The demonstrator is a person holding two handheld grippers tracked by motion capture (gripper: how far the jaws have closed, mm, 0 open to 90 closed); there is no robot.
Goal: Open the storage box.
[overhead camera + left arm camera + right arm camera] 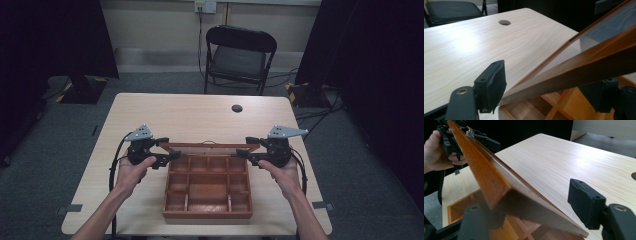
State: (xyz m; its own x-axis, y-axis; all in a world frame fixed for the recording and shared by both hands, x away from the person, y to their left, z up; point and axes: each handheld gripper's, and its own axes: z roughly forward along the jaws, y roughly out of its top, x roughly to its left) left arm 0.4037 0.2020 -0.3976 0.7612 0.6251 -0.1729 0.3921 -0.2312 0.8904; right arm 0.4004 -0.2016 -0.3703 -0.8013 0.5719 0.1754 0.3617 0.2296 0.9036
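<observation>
A brown wooden box [207,214] with several open compartments sits on the near half of the table. Its glass-paned lid [210,147] is raised, its long edge running left to right between my hands. My left gripper [172,155] is shut on the lid's left end; in the left gripper view the lid frame [584,67] runs between the pads [491,85] of that gripper [547,90]. My right gripper [242,152] is at the lid's right end. In the right gripper view the lid [489,180] lies between the jaws of the gripper [535,211], but the right pad [586,205] stands apart from it.
The light wood table [175,115] has a round cable hole [237,108] near its far edge. A black folding chair [240,55] stands beyond the table. Dark curtains hang at both sides, and cables lie on the floor to the right.
</observation>
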